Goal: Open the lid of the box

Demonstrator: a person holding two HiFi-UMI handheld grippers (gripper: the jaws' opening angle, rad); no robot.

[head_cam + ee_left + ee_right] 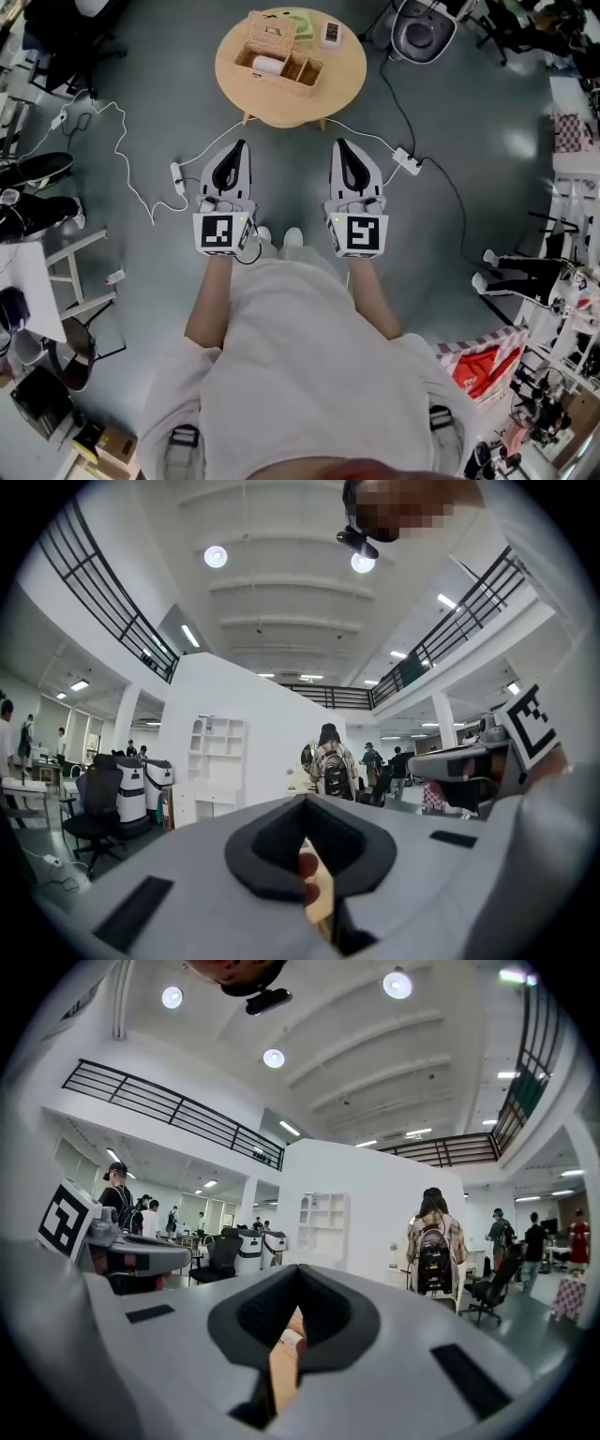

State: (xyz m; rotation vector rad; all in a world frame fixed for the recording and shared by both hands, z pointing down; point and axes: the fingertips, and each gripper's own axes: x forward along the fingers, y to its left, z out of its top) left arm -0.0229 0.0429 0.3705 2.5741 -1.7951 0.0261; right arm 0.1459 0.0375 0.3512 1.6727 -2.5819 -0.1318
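A wicker box (279, 62) stands on the round wooden table (342, 84), its lid (272, 30) tipped up at the back and a white roll (267, 65) lying inside. Both grippers are held level, side by side, over the floor short of the table. The left gripper (241, 143) has its jaws together with nothing in them, and so does the right gripper (338, 142). In the left gripper view the left gripper (305, 802) shows only a sliver of the table through its gap. The right gripper (300, 1269) looks the same in its own view.
A green object (302, 19) and a small white device (331, 33) lie behind the box. Power strips (408, 161) with white cables run across the grey floor under the table. A chair base (424, 28) stands at the back right. People (434, 1241) walk in the hall beyond.
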